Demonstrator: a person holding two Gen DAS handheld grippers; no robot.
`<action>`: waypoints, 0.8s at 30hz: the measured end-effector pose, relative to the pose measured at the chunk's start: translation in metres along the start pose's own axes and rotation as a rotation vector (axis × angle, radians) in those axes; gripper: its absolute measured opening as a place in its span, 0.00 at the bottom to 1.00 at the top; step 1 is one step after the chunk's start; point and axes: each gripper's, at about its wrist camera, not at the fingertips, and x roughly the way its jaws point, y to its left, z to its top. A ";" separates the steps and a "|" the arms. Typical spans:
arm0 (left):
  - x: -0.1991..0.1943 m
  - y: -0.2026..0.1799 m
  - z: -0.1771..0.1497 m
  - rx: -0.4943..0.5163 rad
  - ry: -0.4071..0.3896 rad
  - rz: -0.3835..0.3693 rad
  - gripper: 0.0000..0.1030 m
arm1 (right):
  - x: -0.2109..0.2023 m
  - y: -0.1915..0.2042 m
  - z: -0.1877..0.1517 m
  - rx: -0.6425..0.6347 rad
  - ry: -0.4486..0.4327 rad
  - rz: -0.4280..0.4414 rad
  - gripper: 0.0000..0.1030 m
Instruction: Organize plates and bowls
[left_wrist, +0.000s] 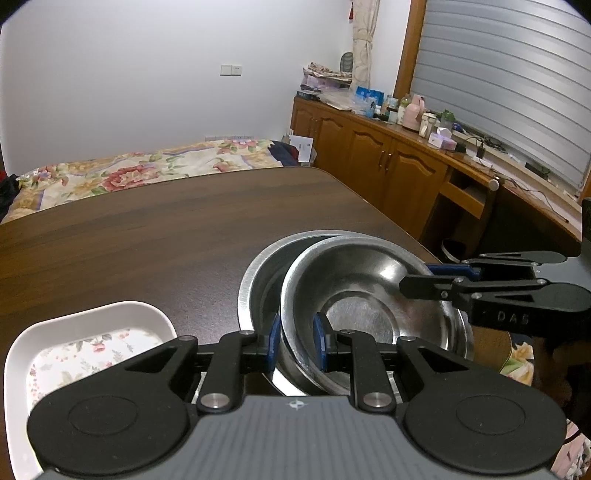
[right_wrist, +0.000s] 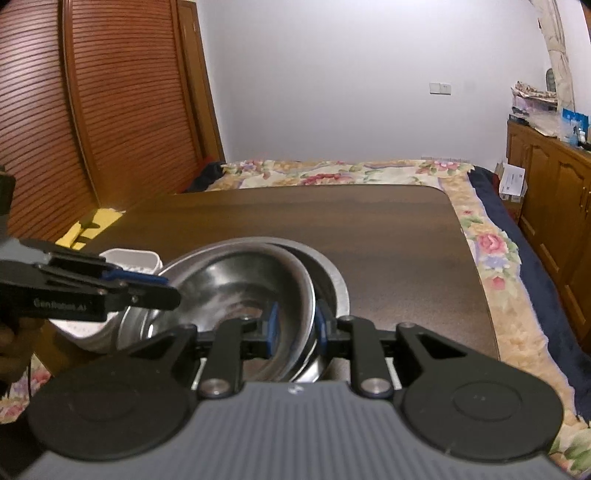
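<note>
Both grippers pinched one tilted steel bowl (left_wrist: 369, 295): left gripper (left_wrist: 295, 347) on its near rim, right gripper (right_wrist: 295, 332) on its right rim. It sat half inside another steel bowl (left_wrist: 258, 280) on the dark table (left_wrist: 147, 240), with a white floral dish (left_wrist: 74, 350) to the left.

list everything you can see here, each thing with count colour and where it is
steel bowl: two, silver, on the table's right part, the upper one tilted inside the lower one
dish: one, white with a flower print, on the table left of the bowls
table: one, dark brown wood, under the dishes
bed cover: one, floral, beyond the table
cabinets: one row, brown wood, along the right wall, cluttered with bottles
left gripper: one, black with blue pads, astride the upper bowl's near rim
right gripper: one, black with blue pads, astride that bowl's opposite rim
</note>
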 end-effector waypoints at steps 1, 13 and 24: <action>0.000 0.000 0.000 0.000 0.000 0.001 0.22 | 0.000 0.000 0.000 -0.002 -0.002 -0.002 0.22; -0.004 -0.001 -0.001 -0.012 -0.018 -0.004 0.22 | -0.008 -0.007 -0.001 0.023 -0.042 -0.009 0.22; -0.015 0.000 -0.001 -0.025 -0.102 0.039 0.48 | -0.015 -0.008 -0.007 0.028 -0.129 -0.064 0.43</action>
